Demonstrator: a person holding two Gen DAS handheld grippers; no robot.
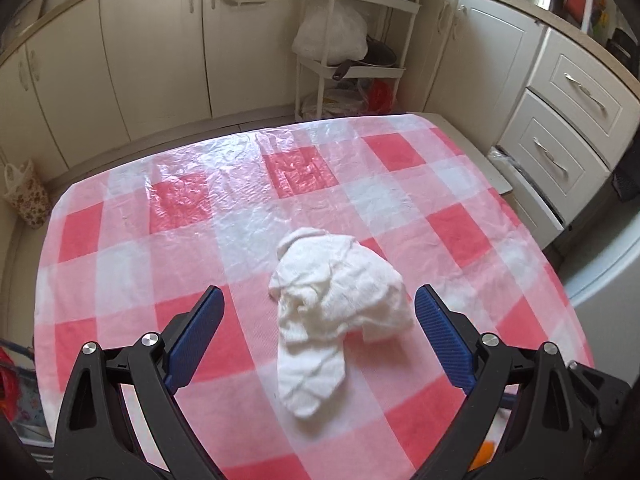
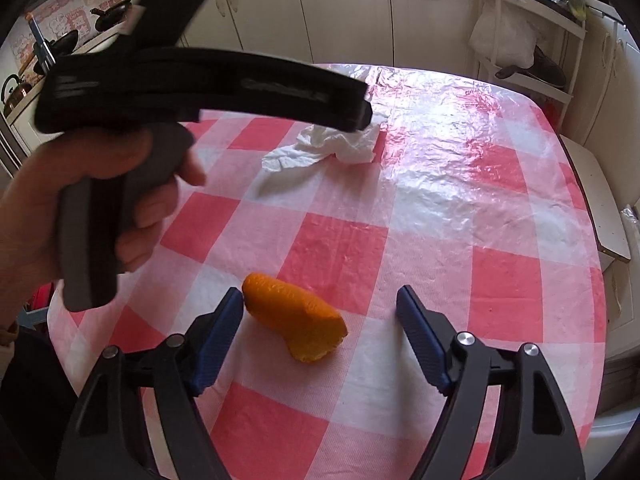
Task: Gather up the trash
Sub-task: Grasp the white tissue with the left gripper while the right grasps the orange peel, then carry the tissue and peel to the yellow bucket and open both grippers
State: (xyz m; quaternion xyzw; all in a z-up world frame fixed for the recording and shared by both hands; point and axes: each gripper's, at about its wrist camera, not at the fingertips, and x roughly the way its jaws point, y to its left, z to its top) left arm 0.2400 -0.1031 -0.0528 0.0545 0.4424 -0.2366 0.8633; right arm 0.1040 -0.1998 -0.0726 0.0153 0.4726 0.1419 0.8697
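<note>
A crumpled white paper napkin (image 1: 332, 312) lies on the red-and-white checked tablecloth (image 1: 120, 264). My left gripper (image 1: 319, 295) is open, its blue fingers on either side of the napkin, just above it. The napkin also shows in the right wrist view (image 2: 320, 150), partly hidden by the left gripper's black body (image 2: 192, 88) held in a hand. An orange peel piece (image 2: 294, 316) lies on the cloth. My right gripper (image 2: 320, 300) is open around it, the left finger (image 2: 218, 340) close beside the peel.
A clear plastic sheet (image 2: 460, 152) covers the cloth. Cream kitchen cabinets (image 1: 152, 52) and a white shelf rack (image 1: 352, 40) with bags and pans stand beyond the table's far edge. Drawers (image 1: 572, 120) stand at the right. A flowered bag (image 1: 24, 196) hangs at the left.
</note>
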